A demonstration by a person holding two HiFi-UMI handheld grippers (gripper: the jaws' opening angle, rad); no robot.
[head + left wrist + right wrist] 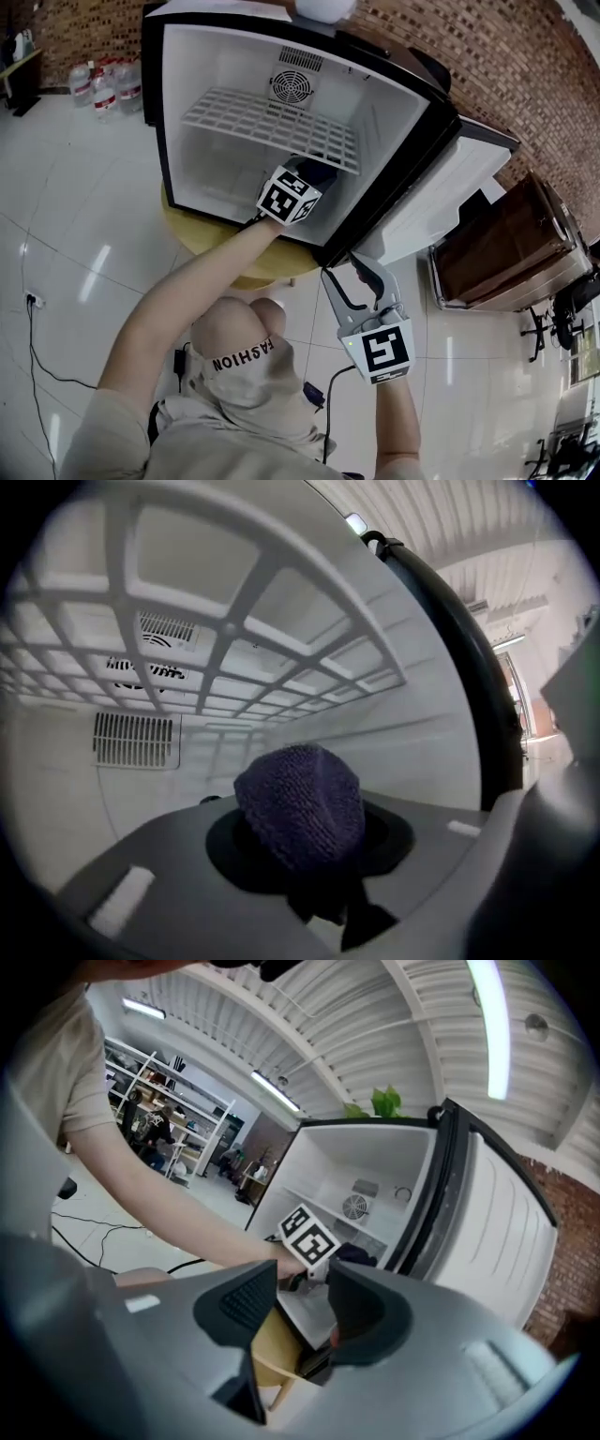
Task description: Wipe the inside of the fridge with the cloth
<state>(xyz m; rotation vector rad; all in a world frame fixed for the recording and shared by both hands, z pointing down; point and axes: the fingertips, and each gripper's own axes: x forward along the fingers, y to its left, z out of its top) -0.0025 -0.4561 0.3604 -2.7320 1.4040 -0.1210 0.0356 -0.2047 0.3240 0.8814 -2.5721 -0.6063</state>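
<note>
Two hand-held grippers at an open mini fridge, cloth taken inside by the left one.

Left gripper (pixel 303 182) is reached into the fridge (pixel 187 122) beneath the white wire shelf (pixel 272 122); its jaws are clamped on a bunched dark purple knitted cloth (pixel 300 803). Contact between cloth and any wall cannot be told. The fridge is set on a round yellow table (pixel 211 239). Right of the swung-open door (pixel 441 187), the right gripper (pixel 345 272) is held outside the cabinet, jaws parted, nothing gripped.
</note>
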